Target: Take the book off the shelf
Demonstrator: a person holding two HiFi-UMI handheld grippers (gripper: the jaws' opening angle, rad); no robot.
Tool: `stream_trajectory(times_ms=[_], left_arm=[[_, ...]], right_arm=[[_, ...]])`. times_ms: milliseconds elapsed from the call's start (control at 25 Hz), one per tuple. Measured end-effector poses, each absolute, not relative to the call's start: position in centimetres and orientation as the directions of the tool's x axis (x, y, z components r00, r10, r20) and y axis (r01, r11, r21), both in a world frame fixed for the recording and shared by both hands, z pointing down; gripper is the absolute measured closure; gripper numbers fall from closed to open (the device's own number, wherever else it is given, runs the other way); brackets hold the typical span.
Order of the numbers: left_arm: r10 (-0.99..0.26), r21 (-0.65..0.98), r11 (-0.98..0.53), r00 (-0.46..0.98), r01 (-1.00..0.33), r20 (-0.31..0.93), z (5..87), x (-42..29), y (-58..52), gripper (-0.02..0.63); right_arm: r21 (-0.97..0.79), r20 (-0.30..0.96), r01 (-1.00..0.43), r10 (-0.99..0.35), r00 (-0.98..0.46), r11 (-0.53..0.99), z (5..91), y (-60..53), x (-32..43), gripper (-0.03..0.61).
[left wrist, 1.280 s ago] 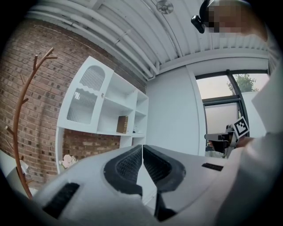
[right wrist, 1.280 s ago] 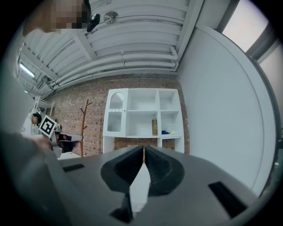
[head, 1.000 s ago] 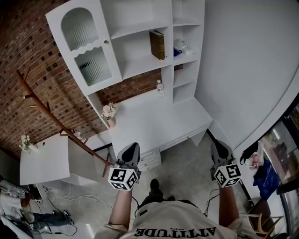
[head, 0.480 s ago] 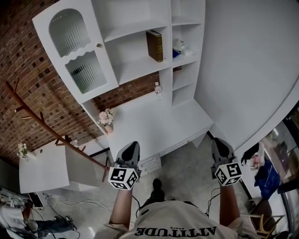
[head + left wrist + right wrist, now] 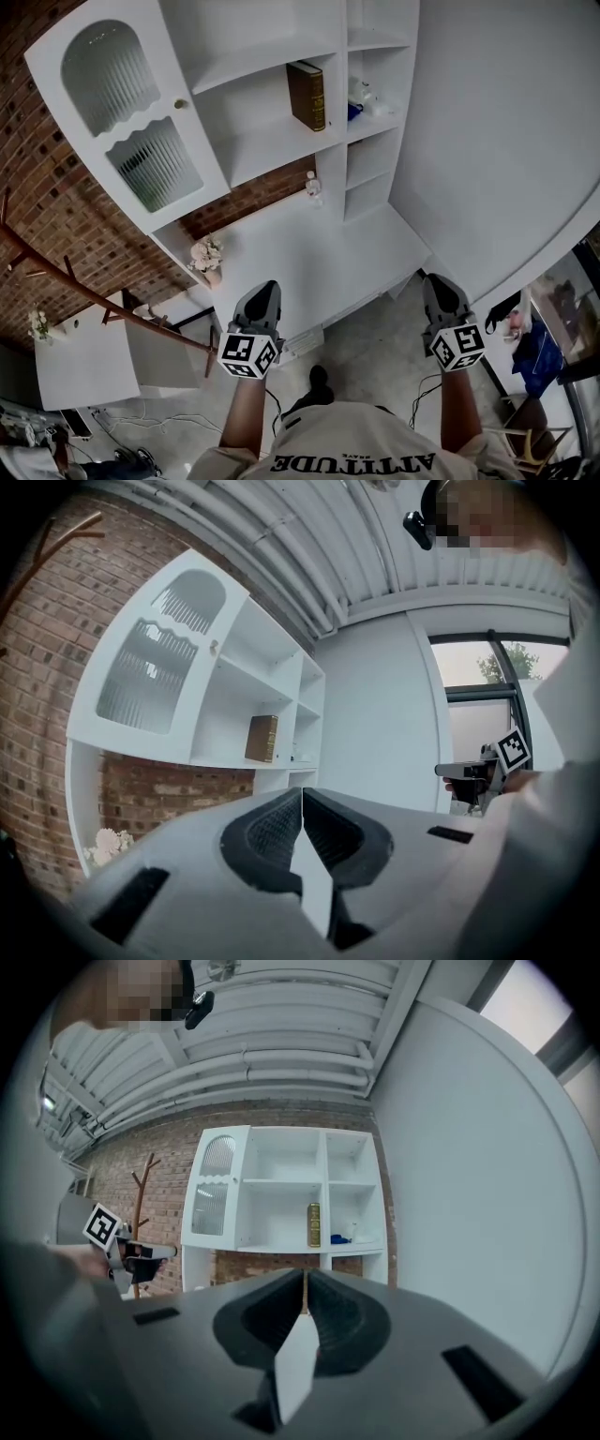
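A brown book point(image 5: 307, 96) stands upright at the right end of a middle shelf in the white cabinet point(image 5: 272, 141), top centre of the head view. Low in the frame, the left gripper point(image 5: 265, 286) and right gripper point(image 5: 436, 279) are held out level, well apart from the book. Both have their jaws clenched together on nothing. A white desk point(image 5: 319, 253) lies between them and the shelf.
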State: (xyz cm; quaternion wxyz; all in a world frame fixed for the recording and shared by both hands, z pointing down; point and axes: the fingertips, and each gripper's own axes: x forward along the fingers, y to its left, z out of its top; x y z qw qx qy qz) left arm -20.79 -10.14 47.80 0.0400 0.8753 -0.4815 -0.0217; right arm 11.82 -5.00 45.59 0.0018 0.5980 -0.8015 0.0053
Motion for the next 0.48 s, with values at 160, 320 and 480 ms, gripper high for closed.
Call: stream_trajectory(times_ms=[160,320,480], left_arm=[[-0.837,0.101,-0.544,0.548,-0.833,0.015,48.1,-21.2,-13.4,0.588],[-0.824,0.100,-0.562,0.566,-0.821,0.022,48.2,-22.1,-16.0,0.588],[-0.813,0.087,-0.578,0.582,-0.811,0.027,48.1,-23.0,-18.6,0.588]], right_arm=[[-0.006,0.024,-0.962,-0.962,-0.273,0.273,45.7,-7.9,11.2,0.545],[-0.005,0.027,-0.966,-0.966,-0.257,0.257,45.6,-10.2,10.1,0.545],[-0.003,0.026,-0.970,-0.969,-0.244,0.244,45.5,-12.4,8.9,0.545]])
